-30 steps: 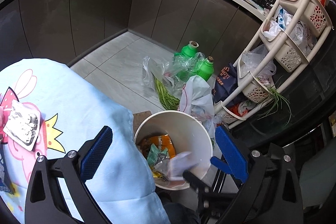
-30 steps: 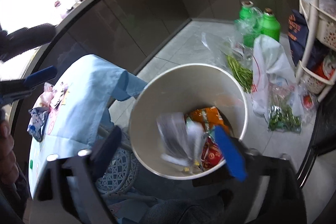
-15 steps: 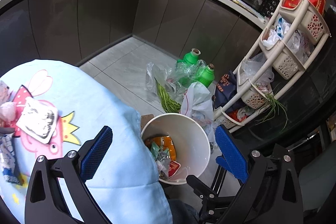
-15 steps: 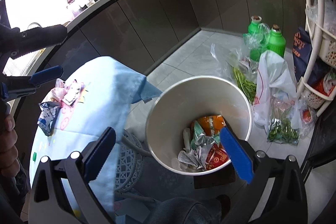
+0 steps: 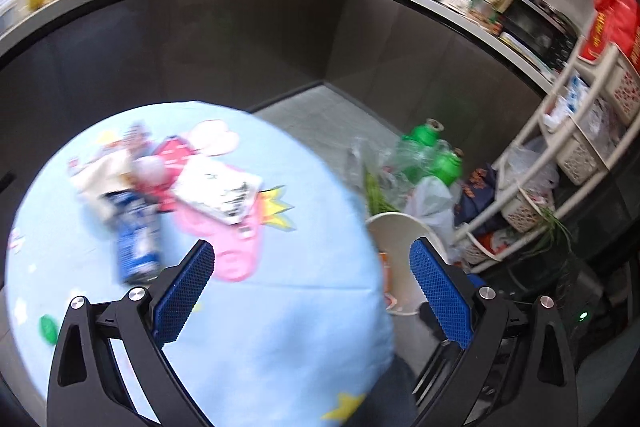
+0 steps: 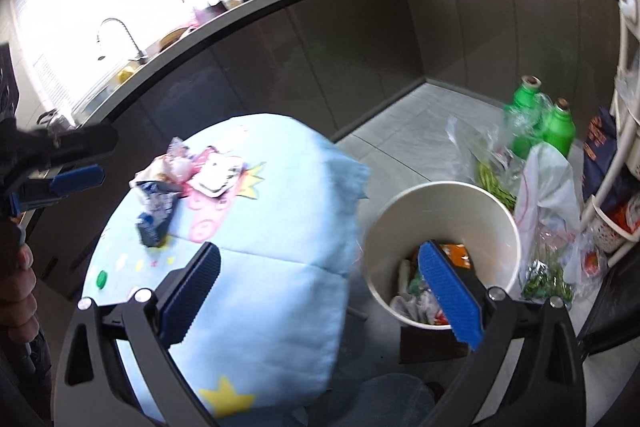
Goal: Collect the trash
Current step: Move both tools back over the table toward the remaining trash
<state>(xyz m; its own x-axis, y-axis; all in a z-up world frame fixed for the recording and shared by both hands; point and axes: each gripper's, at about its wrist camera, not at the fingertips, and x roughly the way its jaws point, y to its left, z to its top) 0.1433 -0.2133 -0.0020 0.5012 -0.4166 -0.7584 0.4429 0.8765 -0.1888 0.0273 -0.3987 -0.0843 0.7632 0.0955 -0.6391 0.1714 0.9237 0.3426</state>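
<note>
Several wrappers still lie in a loose heap on the blue-clothed desk (image 6: 256, 235), so the collecting looks only part done. The white bin (image 6: 440, 247) stands on the floor just beside the desk's edge and already holds crumpled packets.

Seen from the right wrist, the heap sits at about ten o'clock from the right claw (image 6: 316, 291): a blue crumpled packet (image 6: 154, 215) nearest, a white printed wrapper (image 6: 216, 179) just beyond it, and pale crumpled bits (image 6: 168, 159) behind. A small green cap (image 6: 102, 279) lies apart at about nine o'clock. The bin is at about two o'clock.

The right claw is spread wide with nothing between its blue pads; its jaws have just been opening. The left claw (image 5: 312, 291) is also wide and empty, pointing down over the cloth, with the heap at about eleven o'clock in its own view, though that picture is blurred.

The step in hand appears to be reaching for the next piece. To do it well, I would pick the blue packet first, since it lies nearest and clear of the others. Come down with the pads on either side of its crumpled bulk, not flat on top. Close only on the packet, because the soft cloth could be pinched up with it. Light wrappers may slip, so grip a thick fold.
</note>
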